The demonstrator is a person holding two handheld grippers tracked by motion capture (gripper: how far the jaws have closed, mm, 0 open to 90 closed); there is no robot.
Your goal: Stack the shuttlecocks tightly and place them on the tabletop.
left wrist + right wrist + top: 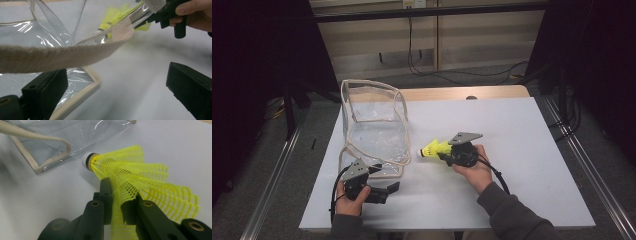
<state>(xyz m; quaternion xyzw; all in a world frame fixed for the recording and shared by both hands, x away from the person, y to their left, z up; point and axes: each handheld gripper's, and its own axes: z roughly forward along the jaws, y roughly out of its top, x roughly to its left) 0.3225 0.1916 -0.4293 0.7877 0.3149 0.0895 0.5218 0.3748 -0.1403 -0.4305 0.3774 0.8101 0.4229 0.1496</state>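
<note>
Two grippers share the work here, one for the thing and one for its container; the right gripper (443, 153) is clenched on a yellow plastic shuttlecock (435, 148), its jaws pinching the mesh skirt flat between them, as the right gripper view shows with the netting crumpled between the black pads (106, 192); held by the skirt this way, the white cork tip (86, 160) leads and points toward the clear plastic zip bag (374, 127), which I judge is the reason for the grip, since the narrow end would enter the mouth first; the shuttlecock hangs just above the white table (512, 150), just beside the bag's right edge, not yet inside; the bag stands partly upright toward the back-left of the table, its beige fabric-trimmed opening (387, 160) sagging toward the person, and it looks empty, nothing but glare showing through the film; the left gripper (387, 192) rests low at the bag's near corner with its jaws released and standing wide apart, the beige trim (50, 56) crossing in front of them but not pinched; placed there, it seems ready to catch the rim and hold the mouth open.
</note>
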